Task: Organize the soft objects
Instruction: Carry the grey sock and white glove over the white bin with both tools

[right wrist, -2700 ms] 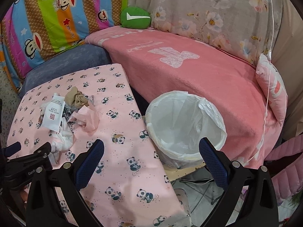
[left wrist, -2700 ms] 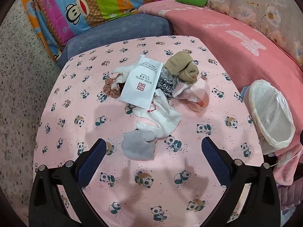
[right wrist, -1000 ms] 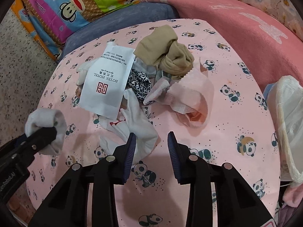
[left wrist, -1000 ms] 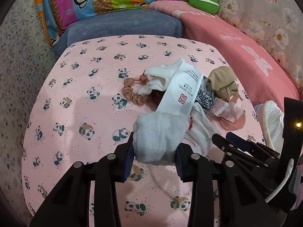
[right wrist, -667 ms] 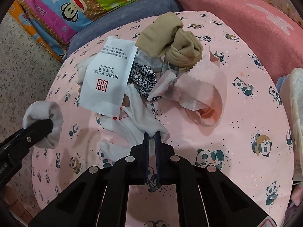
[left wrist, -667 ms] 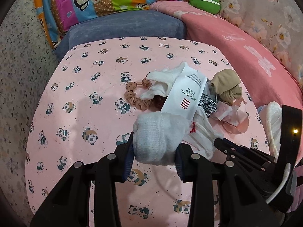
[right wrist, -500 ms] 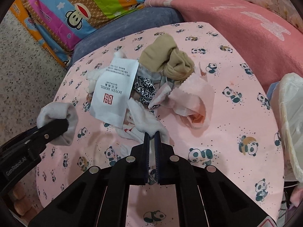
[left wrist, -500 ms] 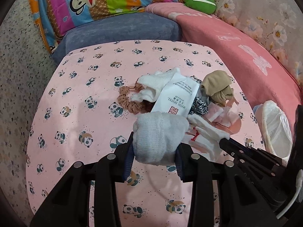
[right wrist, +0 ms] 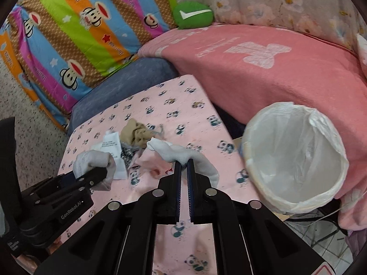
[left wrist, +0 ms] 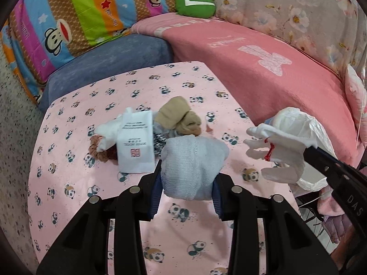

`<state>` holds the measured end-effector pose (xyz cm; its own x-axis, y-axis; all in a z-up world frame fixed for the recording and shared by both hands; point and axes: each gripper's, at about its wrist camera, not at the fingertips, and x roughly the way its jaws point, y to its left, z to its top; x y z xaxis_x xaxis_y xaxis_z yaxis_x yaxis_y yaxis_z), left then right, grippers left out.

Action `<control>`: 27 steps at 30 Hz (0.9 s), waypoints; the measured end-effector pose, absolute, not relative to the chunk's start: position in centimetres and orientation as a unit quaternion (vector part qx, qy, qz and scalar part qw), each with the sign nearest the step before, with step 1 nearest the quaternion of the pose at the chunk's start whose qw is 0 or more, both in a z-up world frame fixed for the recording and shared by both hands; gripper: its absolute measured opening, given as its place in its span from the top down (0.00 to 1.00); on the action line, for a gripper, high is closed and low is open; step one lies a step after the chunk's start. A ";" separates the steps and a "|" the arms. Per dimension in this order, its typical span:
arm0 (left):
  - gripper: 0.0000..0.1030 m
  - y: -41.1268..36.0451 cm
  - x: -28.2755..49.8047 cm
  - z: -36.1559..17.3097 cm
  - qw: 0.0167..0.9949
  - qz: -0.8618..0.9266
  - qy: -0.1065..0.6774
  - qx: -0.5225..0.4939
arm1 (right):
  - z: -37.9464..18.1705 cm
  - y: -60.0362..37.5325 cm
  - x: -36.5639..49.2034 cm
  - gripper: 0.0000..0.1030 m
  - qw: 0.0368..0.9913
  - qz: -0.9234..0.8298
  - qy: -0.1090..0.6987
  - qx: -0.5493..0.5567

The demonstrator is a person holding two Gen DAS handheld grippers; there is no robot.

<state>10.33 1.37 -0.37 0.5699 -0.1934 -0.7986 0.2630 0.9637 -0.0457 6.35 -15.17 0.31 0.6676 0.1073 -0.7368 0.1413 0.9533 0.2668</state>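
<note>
On the counter (left wrist: pixel 68 190) the pile sits at about 10 o'clock from my left claw: a brown scrunchie (left wrist: pixel 101 151), a white cloth (left wrist: pixel 107 133), a paper packet (left wrist: pixel 135 144), a patterned scrap beside it, and a tan stocking bundle (left wrist: pixel 179 116) at 12 o'clock. All of these lie untouched, close together.

My left claw (left wrist: pixel 185 183) is clamped on a grey sock (left wrist: pixel 192 165), held above the counter. In the right wrist view the same sock (right wrist: pixel 94 162) shows at 9 o'clock, well short of the bin.

My right claw (right wrist: pixel 183 167) is pinched tight on a white glove (right wrist: pixel 183 154), which drapes over both sides of the fingers. In the left wrist view the glove (left wrist: pixel 279 155) hangs at 3 o'clock, in front of the bin (left wrist: pixel 305 128).

The lined bin (right wrist: pixel 296 158) stands off the counter's right edge, at 2 o'clock from the right claw. As far as its inside shows, nothing is in it.

Assessment: early stage. Two items lifted, none deposited; I judge the bin to be the destination. Glove is nearest to release. The remaining pile is left to clear.
</note>
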 end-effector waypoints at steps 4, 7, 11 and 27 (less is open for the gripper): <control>0.65 -2.8 10.0 0.1 0.883 -0.161 0.436 0.061 | 1.0 -19.7 5.0 0.93 0.903 -0.062 0.390 0.171; 0.65 -6.2 9.9 0.4 0.882 -0.186 0.427 0.078 | 0.8 -22.8 4.3 0.93 0.899 -0.098 0.385 0.184; 0.65 -9.9 9.9 0.4 0.874 -0.219 0.422 0.095 | 0.3 -26.7 3.7 0.93 0.892 -0.137 0.382 0.200; 0.64 -19.4 11.1 -0.8 0.832 -0.325 0.433 0.123 | -2.1 -34.0 3.4 0.93 0.871 -0.194 0.389 0.230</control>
<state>11.13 -19.45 -0.80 0.4137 -0.4345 -0.8001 0.6472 0.7584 -0.0772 3.38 -34.00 -2.10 0.6226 -0.1594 -0.7662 0.5173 0.8184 0.2501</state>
